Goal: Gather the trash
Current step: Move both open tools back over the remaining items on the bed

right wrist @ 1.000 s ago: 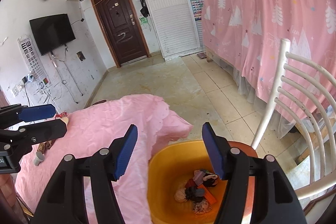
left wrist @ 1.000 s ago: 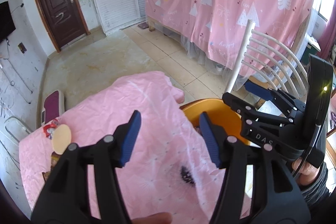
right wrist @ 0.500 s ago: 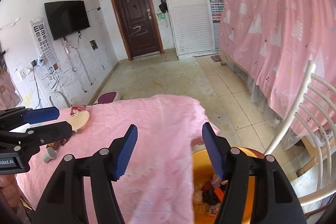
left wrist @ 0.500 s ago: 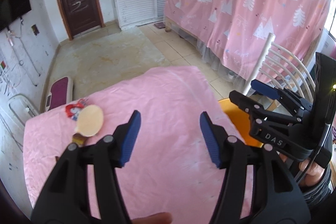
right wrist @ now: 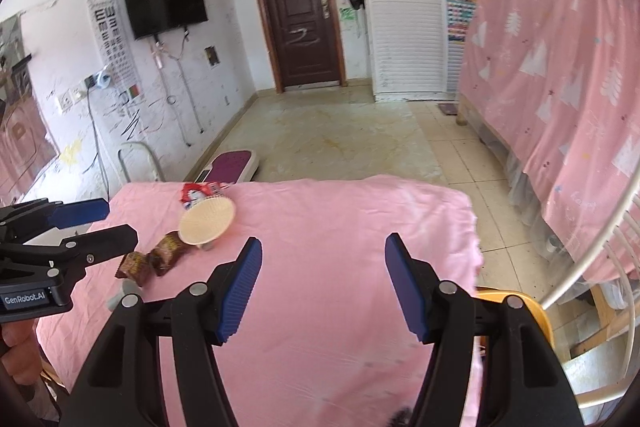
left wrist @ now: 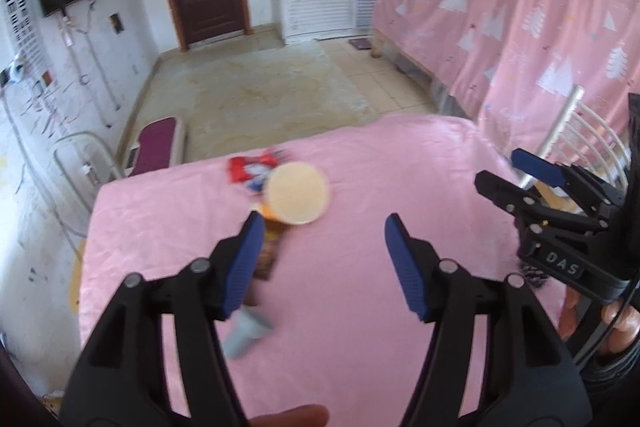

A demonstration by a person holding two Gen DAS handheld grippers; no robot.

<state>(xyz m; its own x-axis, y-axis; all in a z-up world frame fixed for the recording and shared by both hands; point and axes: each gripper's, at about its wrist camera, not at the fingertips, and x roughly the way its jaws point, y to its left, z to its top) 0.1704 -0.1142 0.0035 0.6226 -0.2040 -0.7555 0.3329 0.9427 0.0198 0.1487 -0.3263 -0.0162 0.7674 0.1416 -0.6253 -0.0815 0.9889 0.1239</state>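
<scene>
My left gripper point(left wrist: 322, 259) hangs over the tabletop point(left wrist: 380, 187), which is draped in a pink cloth. Its jaws have just been opening further and stand apart with nothing between them. My right gripper point(right wrist: 322, 279) is held over the same cloth with its jaws parted and empty too.

The trash lies in a loose cluster toward the far left part of the tabletop. A round pale paper cup point(right wrist: 206, 221) lies tipped on its side with its mouth facing me. Just behind it, near the far edge, is a red and white wrapper point(right wrist: 196, 193). Just in front of the cup lie brown snack wrappers point(right wrist: 154, 259), touching or nearly touching each other. Nearer to me sits a small grey cap-like piece point(left wrist: 244, 335); it is blurred in the left view and partly hidden by my left gripper in the right view, so I cannot tell what it is. In the left view my left jaw overlaps the brown wrappers, but I cannot tell that it touches them.

An orange bin point(right wrist: 520, 307) stands off the right edge of the tabletop, mostly hidden behind my right gripper. A white slatted chair point(right wrist: 600, 267) is just beyond it.
</scene>
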